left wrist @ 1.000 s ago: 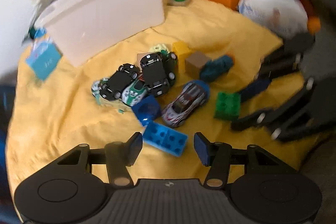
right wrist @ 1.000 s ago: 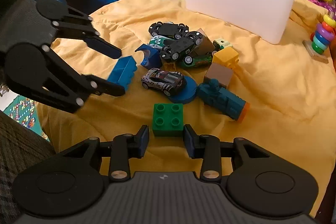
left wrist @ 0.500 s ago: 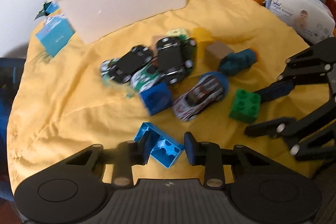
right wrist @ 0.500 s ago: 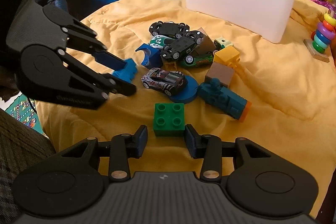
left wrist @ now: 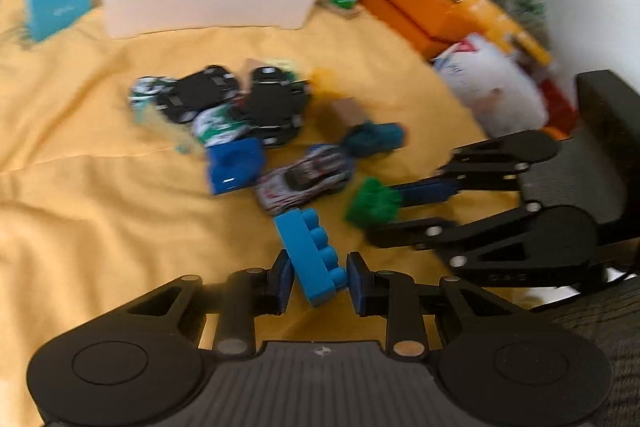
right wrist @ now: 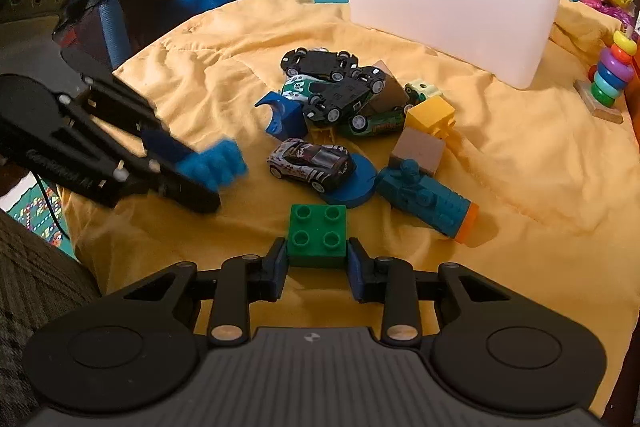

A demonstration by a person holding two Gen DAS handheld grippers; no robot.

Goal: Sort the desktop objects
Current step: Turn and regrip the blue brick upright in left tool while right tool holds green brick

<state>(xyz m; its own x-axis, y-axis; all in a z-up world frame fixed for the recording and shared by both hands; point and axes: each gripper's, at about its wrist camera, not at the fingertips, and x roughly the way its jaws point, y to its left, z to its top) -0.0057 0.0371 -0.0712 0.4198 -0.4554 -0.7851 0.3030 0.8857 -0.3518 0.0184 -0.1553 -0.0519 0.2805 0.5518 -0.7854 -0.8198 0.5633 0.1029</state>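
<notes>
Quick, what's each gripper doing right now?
Left gripper: closing on the light blue brick.
Right gripper: closing on the green brick.

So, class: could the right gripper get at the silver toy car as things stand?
Probably not yet. The right gripper has its jaws closing on the green block, which sits between it and the silver toy car. Otherwise the car's near side lies uncovered just beyond.
</notes>
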